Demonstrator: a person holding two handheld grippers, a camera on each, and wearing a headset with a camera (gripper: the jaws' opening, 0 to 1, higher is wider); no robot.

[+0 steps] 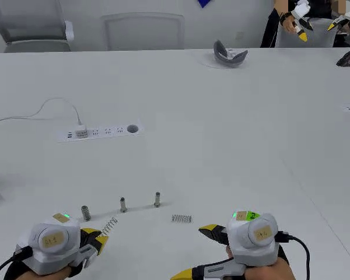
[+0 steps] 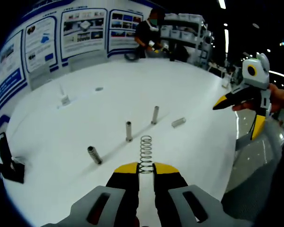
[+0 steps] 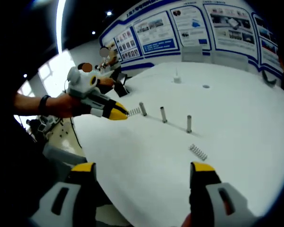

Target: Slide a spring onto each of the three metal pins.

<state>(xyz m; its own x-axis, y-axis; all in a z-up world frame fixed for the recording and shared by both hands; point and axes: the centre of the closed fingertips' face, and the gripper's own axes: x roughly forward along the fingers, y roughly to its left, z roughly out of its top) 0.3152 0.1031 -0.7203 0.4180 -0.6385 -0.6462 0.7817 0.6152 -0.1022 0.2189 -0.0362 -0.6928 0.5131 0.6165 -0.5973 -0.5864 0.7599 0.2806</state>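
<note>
Pinching a spring (image 2: pixel 145 149) by one end: left gripper (image 2: pixel 146 166), jaws clamped on it, just short of the pins. Left pin (image 1: pixel 86 213) already carries a spring; middle pin (image 1: pixel 123 204) and right pin (image 1: pixel 157 199) are bare. Loose spring (image 1: pixel 181 219) lies on the table (image 1: pixel 221 146) near the right pin. Right gripper (image 3: pixel 143 171) jaws are spread wide, empty.

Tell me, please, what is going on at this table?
A person works two handheld grippers at a white table. The left gripper is shut on a small coiled metal spring, held just short of three upright metal pins. In the head view the leftmost pin seems to wear a spring already; the other two look bare. The right gripper is open, a second loose spring lying before it.
</note>
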